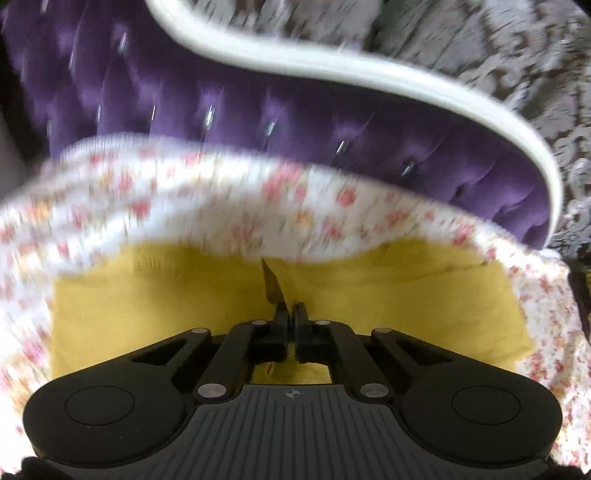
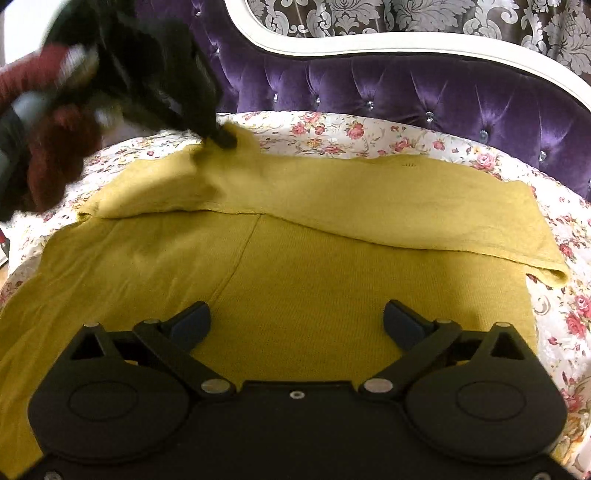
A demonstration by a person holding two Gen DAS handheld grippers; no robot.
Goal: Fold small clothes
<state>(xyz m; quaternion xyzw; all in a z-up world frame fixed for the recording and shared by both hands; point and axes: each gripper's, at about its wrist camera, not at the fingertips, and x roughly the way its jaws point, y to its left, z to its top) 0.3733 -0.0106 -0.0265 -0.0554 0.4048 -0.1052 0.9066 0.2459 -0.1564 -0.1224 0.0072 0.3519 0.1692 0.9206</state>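
Right wrist view is filled by one mustard-yellow knitted garment [image 2: 295, 266], spread across a floral bedspread [image 2: 369, 136]. Its far portion is already laid back over itself as a long band that runs from the upper left of the frame to a loose end at the right edge. Below that band a flat panel with a single seam line is seen. So one fold is judged to be made or in the making, and at least one more fold toward a compact packet is judged to be left.

At the upper left of the same frame the left gripper [image 2: 221, 138] is seen blurred, with its tip pinched on the raised corner of the folded band. In the left wrist view the left gripper [image 1: 291, 314] is shown with its fingers clenched tight, and a thin peak of yellow cloth is caught between them. The right gripper [image 2: 295, 321] is held low over the flat panel at the bottom centre; its fingers are spread wide apart and nothing is held by them, though whether the cloth is touched cannot be told.

One garment is counted, one bedspread, and two grippers. A dark red fuzzy sleeve [image 2: 55, 147] is seen behind the left gripper. Beyond the bed, one purple tufted headboard [image 2: 406, 92] with a white curved frame [image 2: 369, 48] is seen, and patterned grey wallpaper [image 2: 406, 18] is seen above it.
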